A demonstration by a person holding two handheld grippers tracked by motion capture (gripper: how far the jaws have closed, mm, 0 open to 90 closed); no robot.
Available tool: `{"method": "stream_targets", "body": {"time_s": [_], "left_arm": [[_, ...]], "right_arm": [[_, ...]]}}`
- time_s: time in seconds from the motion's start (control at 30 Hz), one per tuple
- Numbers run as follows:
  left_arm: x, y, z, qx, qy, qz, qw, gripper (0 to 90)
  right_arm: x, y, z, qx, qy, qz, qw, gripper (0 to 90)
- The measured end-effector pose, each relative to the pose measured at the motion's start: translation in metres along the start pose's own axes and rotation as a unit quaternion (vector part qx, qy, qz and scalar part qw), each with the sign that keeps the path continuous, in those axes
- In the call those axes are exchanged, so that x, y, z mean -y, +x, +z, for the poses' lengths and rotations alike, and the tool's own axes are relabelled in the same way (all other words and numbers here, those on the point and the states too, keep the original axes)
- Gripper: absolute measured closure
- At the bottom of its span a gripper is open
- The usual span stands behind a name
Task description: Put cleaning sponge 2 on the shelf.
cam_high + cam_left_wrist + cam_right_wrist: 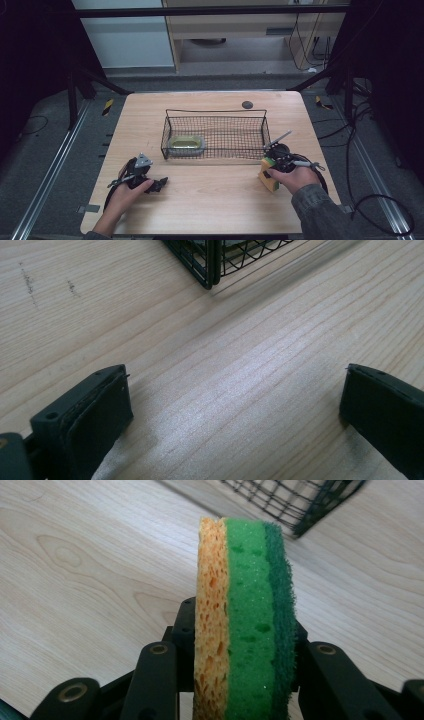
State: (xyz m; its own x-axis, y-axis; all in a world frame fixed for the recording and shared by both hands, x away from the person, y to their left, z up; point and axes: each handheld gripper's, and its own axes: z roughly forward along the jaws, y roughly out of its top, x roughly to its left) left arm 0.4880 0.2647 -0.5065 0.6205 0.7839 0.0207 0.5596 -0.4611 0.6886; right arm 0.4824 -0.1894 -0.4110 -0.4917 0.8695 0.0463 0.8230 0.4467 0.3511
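Right gripper [240, 680] clamps sponge [243, 615] at lower centre; left gripper [235, 410] jaws wide apart over table [240, 370].

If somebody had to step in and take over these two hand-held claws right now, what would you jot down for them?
Right gripper: shut on the sponge, held on edge just off the table, in front of the wire basket's right end.
Left gripper: open, holding nothing, resting near the basket's front left corner.
Done: sponge gripped.
In the basket: a yellowish container.
Left, probably: lift the sponge into the basket.
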Motion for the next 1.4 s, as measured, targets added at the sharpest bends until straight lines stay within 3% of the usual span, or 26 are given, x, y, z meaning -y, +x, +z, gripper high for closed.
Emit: {"method": "stream_targets", "body": {"time_s": [0.33,0.7,1.13,1.4], "left_arm": [[0.001,0.001,0.001,-0.001,-0.008,-0.002,1.0,0.0],[0.001,0.001,0.001,-0.001,-0.01,-0.001,0.9999,0.0],[0.002,0.001,0.001,-0.001,-0.013,-0.003,0.9999,0.0],[0.002,0.001,0.001,-0.001,-0.015,-0.003,0.9999,0.0]], "right_arm": [[0.008,-0.023,-0.015,0.012,-0.037,0.005,0.9992,63.9],[0.0,-0.045,-0.031,0.032,-0.065,0.009,0.9973,64.0],[-0.035,-0.065,-0.069,0.072,-0.112,0.004,0.9911,64.0],[-0.063,-0.064,-0.084,0.079,-0.145,-0.007,0.9862,64.0]]}}
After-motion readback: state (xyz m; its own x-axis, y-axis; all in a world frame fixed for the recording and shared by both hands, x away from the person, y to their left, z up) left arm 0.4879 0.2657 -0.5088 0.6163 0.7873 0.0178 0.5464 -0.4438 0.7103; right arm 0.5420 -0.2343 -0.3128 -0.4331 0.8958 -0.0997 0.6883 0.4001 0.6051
